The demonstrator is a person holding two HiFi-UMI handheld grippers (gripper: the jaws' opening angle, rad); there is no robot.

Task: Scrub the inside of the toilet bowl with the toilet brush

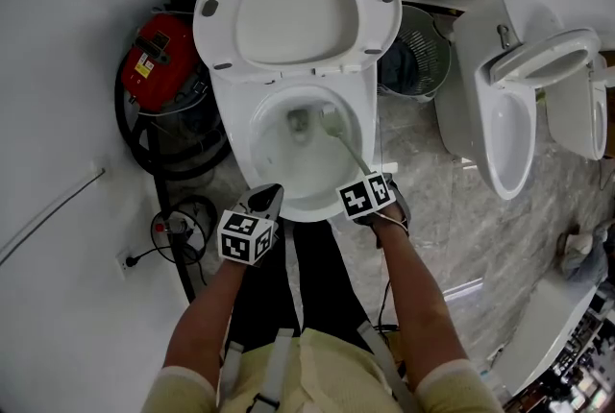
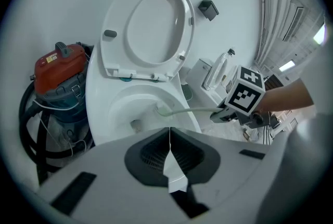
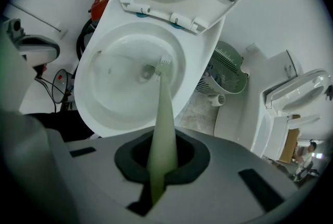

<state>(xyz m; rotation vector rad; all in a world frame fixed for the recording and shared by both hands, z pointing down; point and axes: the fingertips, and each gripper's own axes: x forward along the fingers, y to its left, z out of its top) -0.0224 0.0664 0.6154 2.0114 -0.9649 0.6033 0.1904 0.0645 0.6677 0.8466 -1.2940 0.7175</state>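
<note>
Handle of toilet brush [image 3: 163, 108] clamped in right tool [image 3: 161, 168], bristle head lowered into toilet bowl [image 3: 99, 103] beside drain, left tool [image 2: 169, 163] closed on nothing.

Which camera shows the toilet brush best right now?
The right gripper view: it looks straight along the toilet brush, from its own jaws to the bristles in the bowl. The head view shows the brush small from above; the left gripper view shows it side-on.

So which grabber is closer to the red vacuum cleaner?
Left. The left gripper hangs over the front rim of the toilet on the red vacuum cleaner side; the right gripper, holding the brush, is on the far side.
</note>
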